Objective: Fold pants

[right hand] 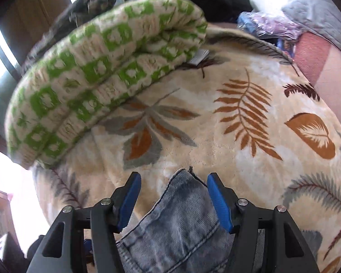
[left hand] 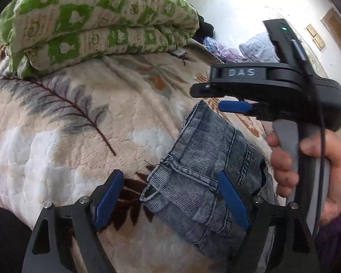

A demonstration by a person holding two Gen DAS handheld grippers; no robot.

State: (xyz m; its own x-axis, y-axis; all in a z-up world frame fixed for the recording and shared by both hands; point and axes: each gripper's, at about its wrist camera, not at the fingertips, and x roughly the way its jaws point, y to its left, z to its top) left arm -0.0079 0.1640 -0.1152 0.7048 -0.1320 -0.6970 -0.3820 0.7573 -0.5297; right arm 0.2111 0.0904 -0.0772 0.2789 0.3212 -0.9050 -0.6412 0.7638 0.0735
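Folded grey-blue jeans (left hand: 204, 159) lie on a cream blanket with a leaf print (left hand: 68, 147). My left gripper (left hand: 170, 200) hangs open over their near folded end, one blue pad over the denim and the other over the blanket. In the same view, a hand (left hand: 284, 166) holds my right gripper (left hand: 206, 99) above the far end of the jeans. In the right wrist view, the right gripper (right hand: 175, 200) stands open with a corner of the jeans (right hand: 179, 218) lying between its blue fingers (right hand: 220, 202). Neither gripper's pads press on the cloth.
A folded green-and-cream quilt (left hand: 91, 22) lies on the blanket behind the jeans; it also shows in the right wrist view (right hand: 102, 68). Dark clothes (right hand: 216, 0) and a plastic-wrapped bundle (right hand: 268, 26) lie at the far edge. A pink mattress edge (right hand: 318, 61) shows at the right.
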